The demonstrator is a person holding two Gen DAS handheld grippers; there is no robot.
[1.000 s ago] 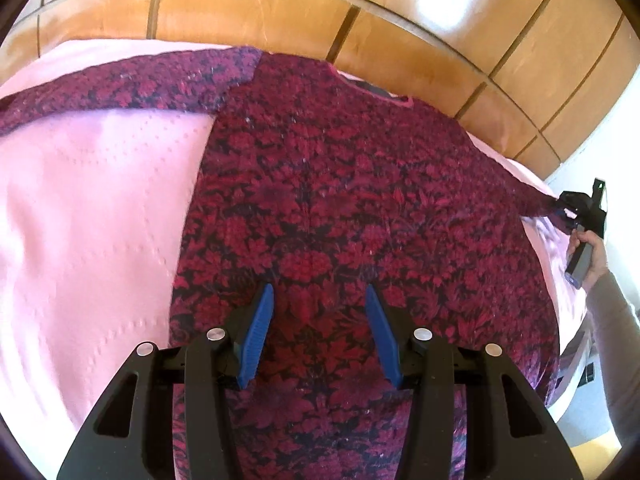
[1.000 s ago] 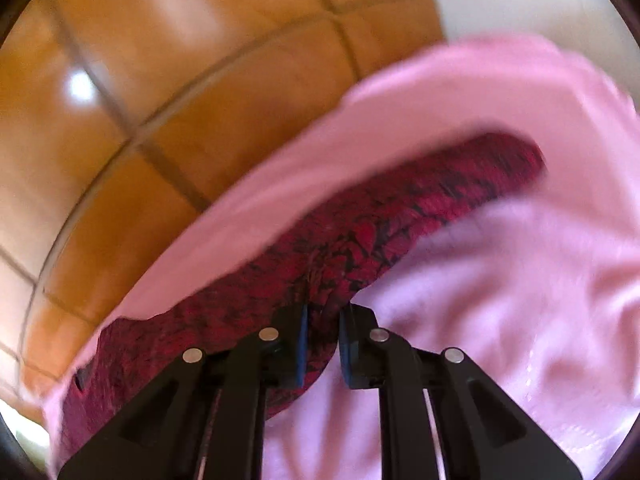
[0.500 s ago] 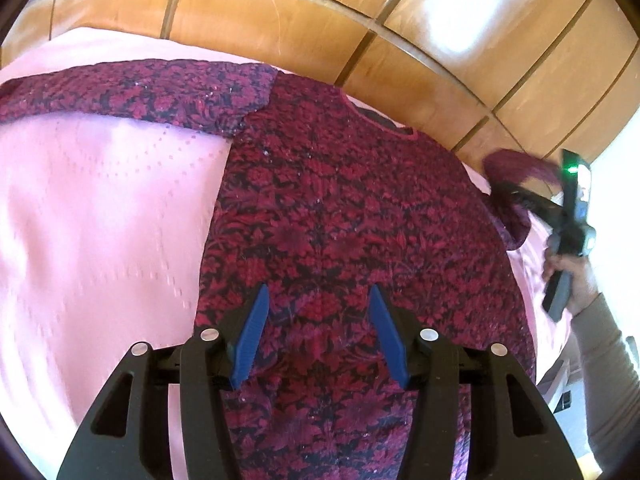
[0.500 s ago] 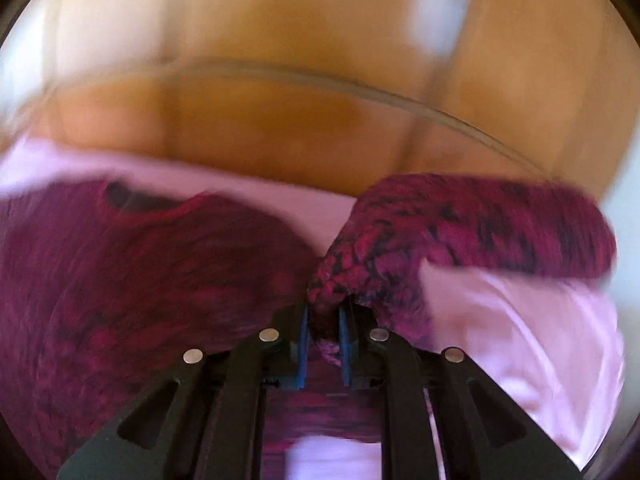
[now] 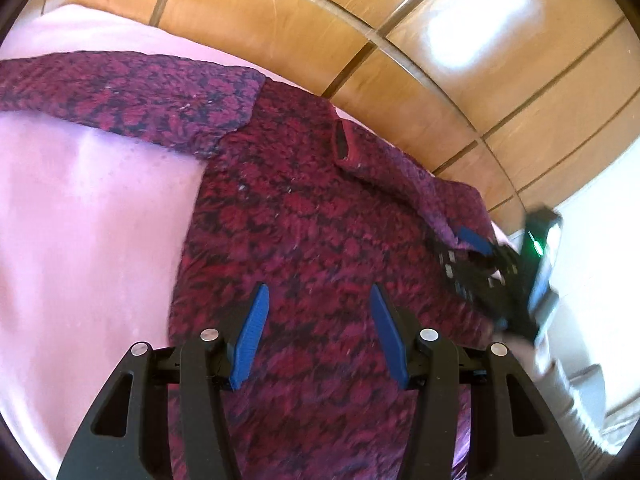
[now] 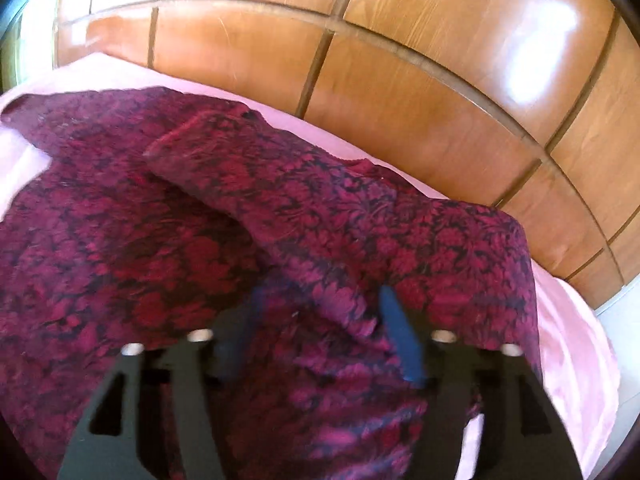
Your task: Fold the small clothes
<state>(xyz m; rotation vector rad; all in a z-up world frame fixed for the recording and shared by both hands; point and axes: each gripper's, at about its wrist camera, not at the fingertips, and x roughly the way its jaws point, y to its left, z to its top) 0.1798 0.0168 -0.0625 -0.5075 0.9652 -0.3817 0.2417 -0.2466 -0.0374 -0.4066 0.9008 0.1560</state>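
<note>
A dark red floral sweater [image 5: 312,220] lies flat on the pink bedsheet [image 5: 80,220], its left sleeve [image 5: 120,92] stretched out to the side. The right sleeve [image 6: 280,184] is folded inward across the chest. My left gripper [image 5: 318,288] hovers open over the sweater's lower body with nothing between its blue pads. My right gripper [image 6: 320,292] is blurred and its jaws are opening, with the sleeve's fabric lying loose beneath and between them, not pinched. In the left wrist view the right gripper [image 5: 460,250] sits at the sweater's right shoulder.
A glossy wooden headboard [image 5: 400,60] runs along the far edge of the bed. The bed's right edge [image 6: 580,340] drops to a pale floor. A grey sleeve [image 5: 568,392] of the person shows behind the right gripper.
The right gripper carried the right sleeve from the bed's right edge inward over the sweater, rolled, and its jaws came apart off the cuff. The left gripper shifted slightly over the sweater's body.
</note>
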